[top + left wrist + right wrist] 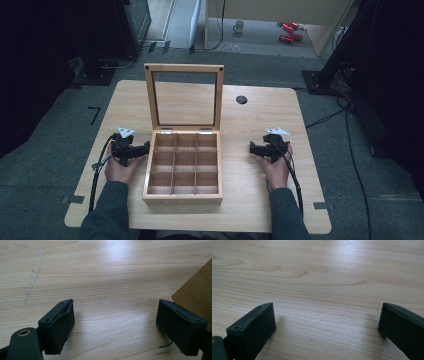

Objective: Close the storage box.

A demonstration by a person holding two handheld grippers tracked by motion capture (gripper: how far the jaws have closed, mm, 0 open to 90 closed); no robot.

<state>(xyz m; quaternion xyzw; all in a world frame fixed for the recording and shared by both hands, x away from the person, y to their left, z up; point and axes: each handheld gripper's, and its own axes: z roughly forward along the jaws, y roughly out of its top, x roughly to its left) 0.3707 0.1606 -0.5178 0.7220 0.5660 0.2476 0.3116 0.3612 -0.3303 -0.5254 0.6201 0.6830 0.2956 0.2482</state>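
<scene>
A wooden box [183,195] with a grid of empty compartments stands in the middle of the table, its glass-paned lid [184,97] raised upright at the back. My left gripper [144,148] rests on the table just left of the box, open, with bare wood between its jaws [115,320]. The box's side [197,296] shows at the right edge of the left gripper view. My right gripper [253,148] lies right of the box, a short gap away, open over bare tabletop [327,325].
The light wooden table [260,115] has a dark round cable hole [241,99] behind the box on the right. A pale scuff mark [33,275] runs across the wood ahead of the left gripper. Grey floor, dark stands and cables surround the table.
</scene>
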